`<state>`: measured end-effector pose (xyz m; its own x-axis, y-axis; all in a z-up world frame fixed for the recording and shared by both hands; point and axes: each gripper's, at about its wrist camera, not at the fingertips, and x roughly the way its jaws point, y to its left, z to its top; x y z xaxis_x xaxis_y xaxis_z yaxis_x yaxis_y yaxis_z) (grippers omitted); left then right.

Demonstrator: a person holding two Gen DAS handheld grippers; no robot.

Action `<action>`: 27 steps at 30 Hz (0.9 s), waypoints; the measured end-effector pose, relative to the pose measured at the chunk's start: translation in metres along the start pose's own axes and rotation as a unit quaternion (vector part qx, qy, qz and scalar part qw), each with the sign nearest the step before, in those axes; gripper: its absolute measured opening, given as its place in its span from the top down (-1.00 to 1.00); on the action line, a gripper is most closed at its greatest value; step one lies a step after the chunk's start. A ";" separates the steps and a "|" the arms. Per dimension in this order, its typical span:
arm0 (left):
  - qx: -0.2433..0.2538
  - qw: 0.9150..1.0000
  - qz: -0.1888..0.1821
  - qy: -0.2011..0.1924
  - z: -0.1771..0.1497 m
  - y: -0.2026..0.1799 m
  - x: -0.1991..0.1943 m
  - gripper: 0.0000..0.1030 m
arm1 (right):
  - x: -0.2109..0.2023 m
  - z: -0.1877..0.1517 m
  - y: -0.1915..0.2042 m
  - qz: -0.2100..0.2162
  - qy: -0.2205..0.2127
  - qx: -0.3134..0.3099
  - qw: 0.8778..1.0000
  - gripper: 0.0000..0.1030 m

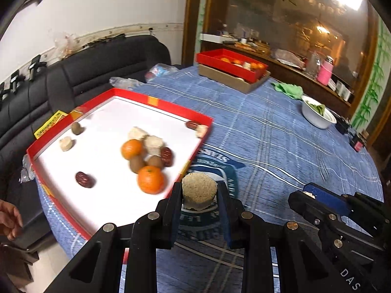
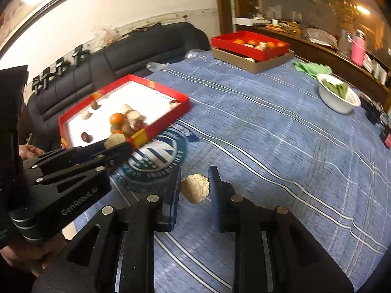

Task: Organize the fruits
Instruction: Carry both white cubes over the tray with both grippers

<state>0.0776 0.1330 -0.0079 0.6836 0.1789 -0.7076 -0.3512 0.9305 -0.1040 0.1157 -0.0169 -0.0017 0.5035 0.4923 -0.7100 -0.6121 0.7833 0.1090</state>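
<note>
Both grippers are clenched on pale, crumbly round cakes: the left gripper [image 1: 200, 193] holds one cake [image 1: 199, 190], the right gripper [image 2: 194, 188] another [image 2: 195, 188], above the blue tablecloth [image 1: 281, 146]. This looks like mid-carry; next comes setting them in the far red box [image 1: 232, 64] near the table's far edge. Oranges [image 1: 150, 179], kiwis and dates remain in the near red tray [image 1: 117, 92].

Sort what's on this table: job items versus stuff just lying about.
Job: left gripper and right gripper, each gripping a beige cake; near red tray of fruit; far red tray.
Lying about: white bowl, green cloth, pink bottle.
</note>
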 end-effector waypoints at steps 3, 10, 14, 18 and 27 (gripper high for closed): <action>-0.011 1.000 0.010 -0.003 0.003 0.012 -0.001 0.47 | 0.006 0.009 0.014 0.011 -0.003 -0.012 1.000 0.58; -0.036 0.999 0.039 -0.009 0.014 0.042 0.002 0.47 | 0.021 0.031 0.043 0.034 -0.012 -0.037 0.999 0.58; -0.050 0.997 0.059 -0.010 0.023 0.062 0.005 0.47 | 0.035 0.045 0.057 0.046 -0.015 -0.048 0.998 0.57; -0.061 0.995 0.080 -0.008 0.032 0.082 0.013 0.47 | 0.050 0.057 0.070 0.056 -0.013 -0.057 0.997 0.57; -0.081 0.991 0.107 0.002 0.043 0.115 0.032 0.48 | 0.089 0.082 0.092 0.071 -0.004 -0.065 0.995 0.57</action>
<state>0.0871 0.2593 -0.0124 0.5796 0.3644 -0.7289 -0.5854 0.8084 -0.0613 0.1539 0.1299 0.0019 0.4103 0.5980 -0.6885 -0.7512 0.6496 0.1166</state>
